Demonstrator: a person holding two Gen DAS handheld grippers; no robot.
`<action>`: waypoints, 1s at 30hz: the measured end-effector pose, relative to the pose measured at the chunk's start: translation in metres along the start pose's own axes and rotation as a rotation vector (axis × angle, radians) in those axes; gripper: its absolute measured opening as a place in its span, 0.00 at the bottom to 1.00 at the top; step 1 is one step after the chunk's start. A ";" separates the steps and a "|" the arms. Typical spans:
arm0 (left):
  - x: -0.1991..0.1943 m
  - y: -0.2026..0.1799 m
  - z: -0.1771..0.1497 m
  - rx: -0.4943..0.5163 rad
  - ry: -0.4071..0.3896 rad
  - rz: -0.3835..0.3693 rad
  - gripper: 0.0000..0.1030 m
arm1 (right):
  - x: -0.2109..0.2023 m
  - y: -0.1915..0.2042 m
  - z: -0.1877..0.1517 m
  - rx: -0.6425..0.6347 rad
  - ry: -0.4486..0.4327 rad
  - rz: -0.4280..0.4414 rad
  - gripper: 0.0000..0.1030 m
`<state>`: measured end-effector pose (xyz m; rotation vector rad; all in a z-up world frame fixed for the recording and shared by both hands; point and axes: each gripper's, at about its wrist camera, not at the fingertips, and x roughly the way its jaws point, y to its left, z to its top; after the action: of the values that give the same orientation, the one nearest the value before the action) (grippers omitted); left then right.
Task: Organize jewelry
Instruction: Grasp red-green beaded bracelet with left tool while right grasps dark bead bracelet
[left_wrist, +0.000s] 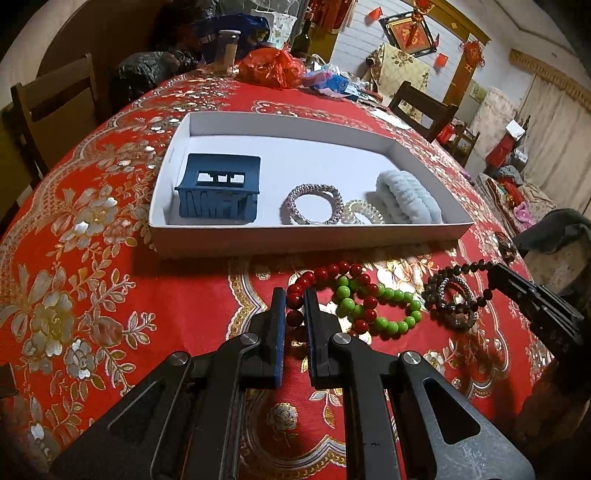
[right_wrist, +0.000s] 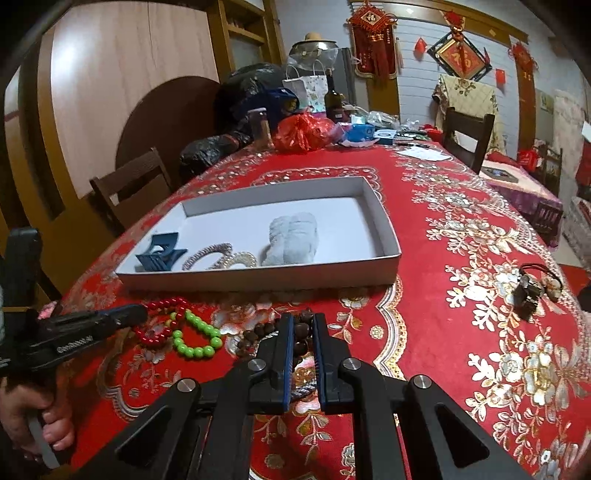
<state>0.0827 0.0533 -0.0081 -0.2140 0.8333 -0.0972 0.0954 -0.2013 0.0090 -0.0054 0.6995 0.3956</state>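
My left gripper (left_wrist: 294, 295) is shut on a red bead bracelet (left_wrist: 334, 271) lying on the red tablecloth just in front of the white tray (left_wrist: 306, 238). A green bead bracelet (left_wrist: 388, 314) is tangled with the red one. My right gripper (right_wrist: 303, 321) is shut on a dark brown bead bracelet (right_wrist: 301, 330), whose strand hangs slightly lifted from the fingers. A grey sparkly bangle (left_wrist: 456, 306) lies under that strand. The tray holds a blue hair claw (left_wrist: 219, 192), a sparkly bracelet (left_wrist: 314, 205), a clear coil tie (left_wrist: 364, 212) and a pale blue scrunchie (left_wrist: 408, 197).
A dark hair tie with charms (right_wrist: 532, 288) lies on the cloth to the right of the tray. Bags, a jar and a bottle (right_wrist: 332, 98) crowd the table's far end. Wooden chairs (right_wrist: 129, 184) stand at both sides. A hand (right_wrist: 33, 413) holds the left gripper's handle.
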 end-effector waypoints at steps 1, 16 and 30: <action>0.000 0.000 0.000 0.001 -0.001 0.000 0.08 | 0.002 0.001 0.000 -0.003 0.008 -0.005 0.09; -0.006 0.003 0.000 -0.008 -0.021 -0.019 0.08 | -0.001 0.002 -0.001 -0.011 -0.007 -0.023 0.09; -0.005 0.005 0.000 -0.010 -0.010 -0.019 0.08 | -0.008 -0.005 -0.001 0.024 -0.035 -0.020 0.09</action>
<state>0.0796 0.0586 -0.0056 -0.2318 0.8217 -0.1099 0.0907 -0.2090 0.0125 0.0176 0.6689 0.3677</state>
